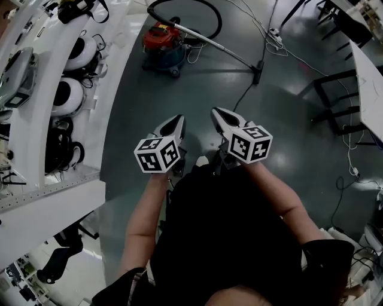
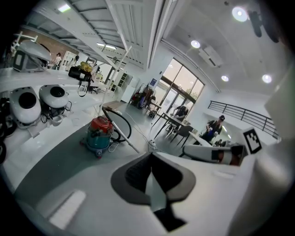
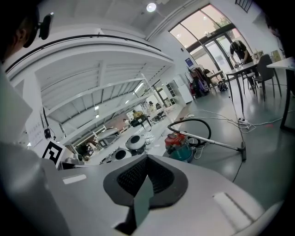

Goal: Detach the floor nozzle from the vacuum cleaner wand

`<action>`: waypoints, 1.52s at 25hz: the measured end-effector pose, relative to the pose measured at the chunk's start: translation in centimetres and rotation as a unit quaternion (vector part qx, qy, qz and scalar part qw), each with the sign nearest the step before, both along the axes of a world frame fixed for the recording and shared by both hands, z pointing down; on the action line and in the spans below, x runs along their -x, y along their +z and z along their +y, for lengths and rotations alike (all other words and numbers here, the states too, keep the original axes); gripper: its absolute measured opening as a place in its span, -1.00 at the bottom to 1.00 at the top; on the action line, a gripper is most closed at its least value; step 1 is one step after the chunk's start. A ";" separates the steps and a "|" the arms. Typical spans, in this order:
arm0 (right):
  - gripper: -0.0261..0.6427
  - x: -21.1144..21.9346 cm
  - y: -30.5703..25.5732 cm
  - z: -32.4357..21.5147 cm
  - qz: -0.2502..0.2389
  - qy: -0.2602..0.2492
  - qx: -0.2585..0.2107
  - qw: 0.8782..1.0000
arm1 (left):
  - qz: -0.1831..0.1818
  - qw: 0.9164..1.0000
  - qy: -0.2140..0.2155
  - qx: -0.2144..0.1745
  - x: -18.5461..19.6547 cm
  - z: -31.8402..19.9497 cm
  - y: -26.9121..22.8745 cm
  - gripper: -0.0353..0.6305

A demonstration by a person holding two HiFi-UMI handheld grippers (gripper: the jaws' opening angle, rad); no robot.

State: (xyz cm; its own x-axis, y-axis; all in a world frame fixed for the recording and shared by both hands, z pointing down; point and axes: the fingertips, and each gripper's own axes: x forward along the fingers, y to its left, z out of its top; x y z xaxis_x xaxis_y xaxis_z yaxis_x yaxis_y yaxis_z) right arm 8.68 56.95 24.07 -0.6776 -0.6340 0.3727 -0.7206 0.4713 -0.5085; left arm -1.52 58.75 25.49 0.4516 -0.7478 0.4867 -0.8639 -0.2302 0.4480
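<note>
A red and teal vacuum canister (image 1: 163, 45) stands on the dark floor well ahead of me, with a black hose (image 1: 197, 7) looping over it. Its metal wand (image 1: 221, 49) slants right, down to the small dark floor nozzle (image 1: 257, 73). The right gripper view shows the canister (image 3: 179, 145), wand (image 3: 216, 144) and nozzle (image 3: 243, 154). The left gripper view shows the canister (image 2: 99, 136) and part of the wand (image 2: 125, 134). My left gripper (image 1: 178, 122) and right gripper (image 1: 218, 113) are side by side, far short of the vacuum, both shut and holding nothing.
A curved white counter (image 1: 36, 125) with rounded white devices (image 1: 69, 95) runs along the left. Cables (image 1: 251, 89) and a power strip (image 1: 275, 37) lie on the floor beyond the nozzle. Black chairs (image 1: 335, 95) and a white table (image 1: 368, 77) stand at right.
</note>
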 end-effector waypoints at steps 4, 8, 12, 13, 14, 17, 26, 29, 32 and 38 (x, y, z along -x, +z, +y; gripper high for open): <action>-0.94 0.5 0.1 0.1 -0.004 0.007 0.003 1.000 | -0.006 1.000 0.004 0.005 0.8 -0.2 0.7 -0.87; -0.94 0.6 0.6 -0.9 -0.006 0.016 0.010 1.000 | -0.005 1.000 0.007 0.004 0.9 -1.1 0.9 -0.87; -0.94 1.4 1.1 -1.5 -0.004 0.005 0.017 1.000 | -0.005 1.000 0.002 0.008 1.5 -2.2 1.2 -0.87; -0.94 1.5 1.1 -1.8 -0.002 0.001 0.015 1.000 | -0.005 1.000 0.001 0.009 1.4 -2.6 1.3 -0.87; -0.94 1.4 1.1 -2.3 -0.001 0.000 0.015 1.000 | -0.007 1.000 0.000 0.009 1.3 -3.1 1.4 -0.87; -0.94 1.1 1.6 -4.3 -0.007 0.003 0.026 1.000 | -0.014 1.000 -0.005 0.011 1.4 -4.8 1.8 -0.87; -0.94 2.4 1.6 -12.5 -0.017 -0.003 0.034 0.999 | -0.026 0.999 -0.034 0.031 4.2 -11.9 2.3 -0.87; -0.94 2.1 1.8 -14.7 -0.014 -0.010 0.038 0.999 | -0.017 0.999 -0.032 0.021 3.7 -14.4 1.8 -0.87; -0.94 1.8 2.0 -17.3 -0.013 -0.010 0.043 0.999 | -0.017 0.999 -0.025 0.016 3.1 -17.0 1.4 -0.87; -0.94 1.5 2.6 -21.5 -0.011 -0.030 0.051 0.998 | -0.027 0.999 -0.025 0.019 2.1 -21.6 1.7 -0.87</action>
